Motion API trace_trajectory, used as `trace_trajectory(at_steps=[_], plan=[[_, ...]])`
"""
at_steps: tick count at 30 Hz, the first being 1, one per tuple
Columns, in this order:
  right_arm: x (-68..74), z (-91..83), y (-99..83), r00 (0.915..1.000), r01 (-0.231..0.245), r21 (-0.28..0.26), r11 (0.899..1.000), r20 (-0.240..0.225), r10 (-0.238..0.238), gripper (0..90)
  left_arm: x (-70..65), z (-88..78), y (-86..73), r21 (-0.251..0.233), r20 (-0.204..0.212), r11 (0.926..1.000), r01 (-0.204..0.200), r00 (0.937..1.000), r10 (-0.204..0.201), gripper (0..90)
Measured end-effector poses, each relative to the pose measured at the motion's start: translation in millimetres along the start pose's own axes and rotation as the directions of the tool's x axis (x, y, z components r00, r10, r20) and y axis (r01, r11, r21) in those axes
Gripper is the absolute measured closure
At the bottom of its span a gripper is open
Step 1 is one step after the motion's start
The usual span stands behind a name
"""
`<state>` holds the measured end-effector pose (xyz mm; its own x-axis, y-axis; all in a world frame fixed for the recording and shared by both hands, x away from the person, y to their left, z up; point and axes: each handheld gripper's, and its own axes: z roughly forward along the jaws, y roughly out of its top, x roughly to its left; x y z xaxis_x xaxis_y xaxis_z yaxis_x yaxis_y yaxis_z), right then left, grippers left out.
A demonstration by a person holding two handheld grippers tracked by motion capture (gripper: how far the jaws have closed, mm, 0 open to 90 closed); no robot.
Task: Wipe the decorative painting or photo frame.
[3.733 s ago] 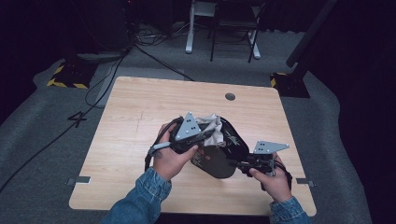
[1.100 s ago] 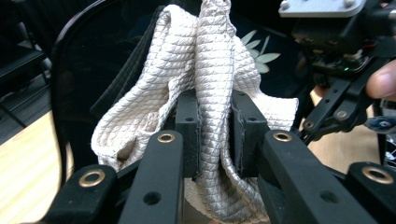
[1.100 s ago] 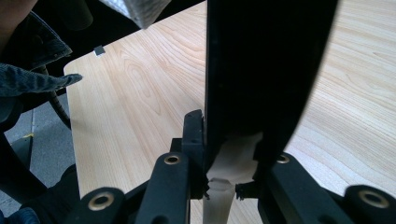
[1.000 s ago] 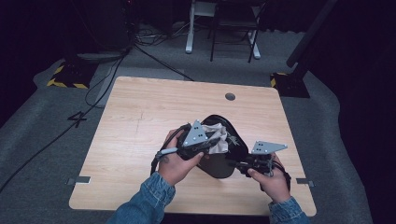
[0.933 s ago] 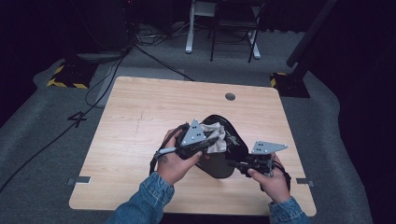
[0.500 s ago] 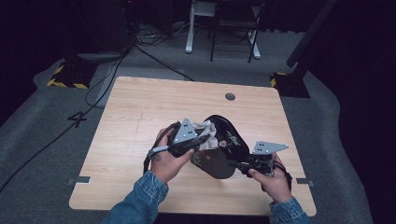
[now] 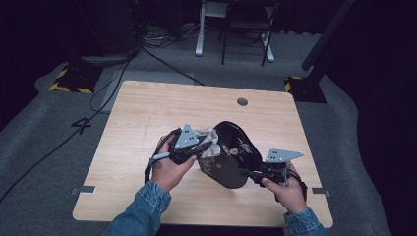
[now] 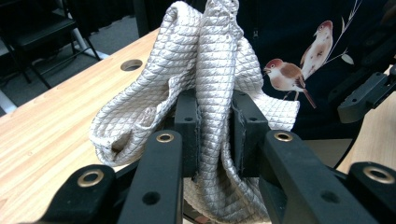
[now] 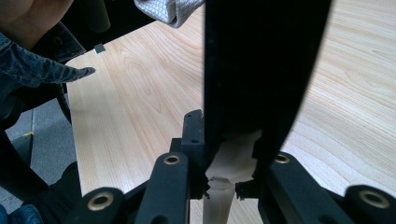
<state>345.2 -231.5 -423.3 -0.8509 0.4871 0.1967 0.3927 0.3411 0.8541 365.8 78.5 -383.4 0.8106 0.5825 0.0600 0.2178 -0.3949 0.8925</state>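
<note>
Item: wiping step. Left gripper [image 8: 212,135] clamped a quilted cloth [image 8: 205,70] against the black bird-painted dish [image 7: 228,152]; right gripper [image 9: 229,154] pinched its near rim. Next, probably: rub across, grip steady.

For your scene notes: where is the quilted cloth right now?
In the high view the quilted cloth is near the table's middle, clamped in the left gripper, against the black bird-painted plate.

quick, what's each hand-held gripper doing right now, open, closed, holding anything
Left hand-held gripper: closed on the quilted white cloth.
Right hand-held gripper: closed on the edge of the black bird-painted tray.
</note>
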Motion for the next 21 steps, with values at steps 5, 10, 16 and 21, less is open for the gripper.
trace_trajectory(at_steps=[5, 10, 16, 21], plan=[[0.4, -0.1, 0.6, 1.0, -0.001, 0.005, 1.0, 0.001, 0.001, 78.3, -4.4, 1.1, 2.4, 0.004, 0.013, 0.9999, 0.011, 0.9999, -0.011, 75.1], [2.1, 1.0, 2.0, 0.9999, 0.007, 0.009, 1.0, 0.01, -0.007, 78.3, -18.0, 5.3, 11.9, -0.003, 0.043, 0.9999, -0.015, 0.999, 0.015, 75.2], [3.2, 1.6, 2.5, 0.9999, 0.006, 0.01, 1.0, 0.01, -0.006, 78.4, -33.8, 9.5, 22.6, -0.024, 0.091, 0.9985, -0.049, 0.9945, 0.051, 75.0], [3.7, 1.7, 2.4, 0.9999, 0.003, 0.011, 1.0, 0.011, -0.003, 78.5, -40.5, 12.8, 26.3, -0.029, 0.105, 0.9974, -0.065, 0.9921, 0.068, 75.0]])
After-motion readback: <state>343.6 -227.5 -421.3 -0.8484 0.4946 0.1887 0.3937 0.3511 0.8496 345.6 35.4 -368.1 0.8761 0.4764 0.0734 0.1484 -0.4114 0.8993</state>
